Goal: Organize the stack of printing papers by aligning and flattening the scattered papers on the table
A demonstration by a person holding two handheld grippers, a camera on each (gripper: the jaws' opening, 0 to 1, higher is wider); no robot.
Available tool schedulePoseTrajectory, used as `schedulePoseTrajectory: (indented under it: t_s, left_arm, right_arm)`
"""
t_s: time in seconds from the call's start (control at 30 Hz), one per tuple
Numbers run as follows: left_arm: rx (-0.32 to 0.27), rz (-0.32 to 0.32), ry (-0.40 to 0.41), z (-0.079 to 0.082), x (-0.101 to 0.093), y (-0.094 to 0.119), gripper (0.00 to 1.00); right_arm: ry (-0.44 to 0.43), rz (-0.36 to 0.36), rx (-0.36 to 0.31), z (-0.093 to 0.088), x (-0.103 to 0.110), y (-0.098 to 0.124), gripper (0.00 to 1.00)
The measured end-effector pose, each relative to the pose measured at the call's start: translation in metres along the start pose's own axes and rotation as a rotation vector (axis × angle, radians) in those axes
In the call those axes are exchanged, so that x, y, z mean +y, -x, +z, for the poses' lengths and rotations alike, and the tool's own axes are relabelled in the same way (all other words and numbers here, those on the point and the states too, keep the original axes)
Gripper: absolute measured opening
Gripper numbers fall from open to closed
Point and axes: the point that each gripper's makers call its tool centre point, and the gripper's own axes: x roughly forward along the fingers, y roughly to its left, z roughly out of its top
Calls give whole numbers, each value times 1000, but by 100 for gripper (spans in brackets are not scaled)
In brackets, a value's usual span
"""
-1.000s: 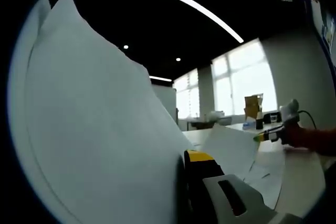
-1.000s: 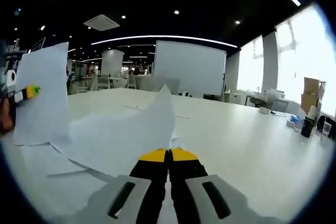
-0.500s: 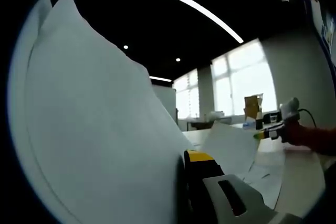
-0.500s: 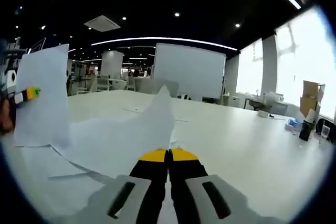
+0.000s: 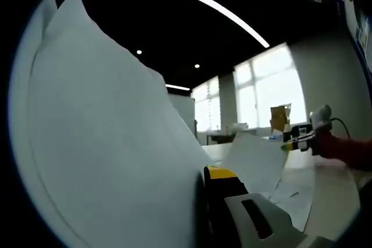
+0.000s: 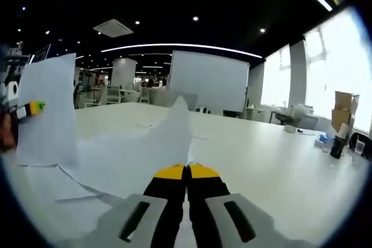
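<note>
White printing sheets (image 5: 99, 143) stand upright across the left of the left gripper view, with my left gripper (image 5: 204, 172) shut on their lower edge; one yellow-tipped jaw shows, the other is hidden behind the paper. My right gripper (image 5: 293, 145) comes in from the right, holding up a corner of another sheet (image 5: 253, 161). In the right gripper view my right gripper (image 6: 186, 171) is shut on that lifted, curling sheet (image 6: 145, 152). At the far left my left gripper (image 6: 32, 108) holds its sheets (image 6: 49, 111) upright. More loose sheets (image 6: 52, 184) lie flat on the white table (image 6: 261, 161).
A cardboard box (image 6: 344, 105) and a dark cup (image 6: 335, 147) stand at the table's far right by the windows. A whiteboard (image 6: 209, 79) and chairs (image 6: 125, 91) stand beyond the far edge. A person's sleeve (image 5: 346, 150) is behind my right gripper.
My right gripper has risen slightly with its sheet's corner. The left gripper and its upright sheets have stayed put.
</note>
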Motion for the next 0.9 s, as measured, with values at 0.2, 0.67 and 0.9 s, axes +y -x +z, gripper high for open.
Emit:
schedulePoseTrajectory:
  t_s: [0.2, 0.67, 0.9]
  left_arm:
    - [0, 0, 0, 0, 0, 0, 11]
    - [0, -1, 1, 0, -1, 0, 11]
    - [-2, -2, 1, 1, 0, 1, 11]
  right_arm:
    - [0, -1, -11, 5, -1, 1, 0]
    - [2, -5, -34, 15, -1, 4, 0]
    - [-5, -12, -45, 20, -2, 7, 0]
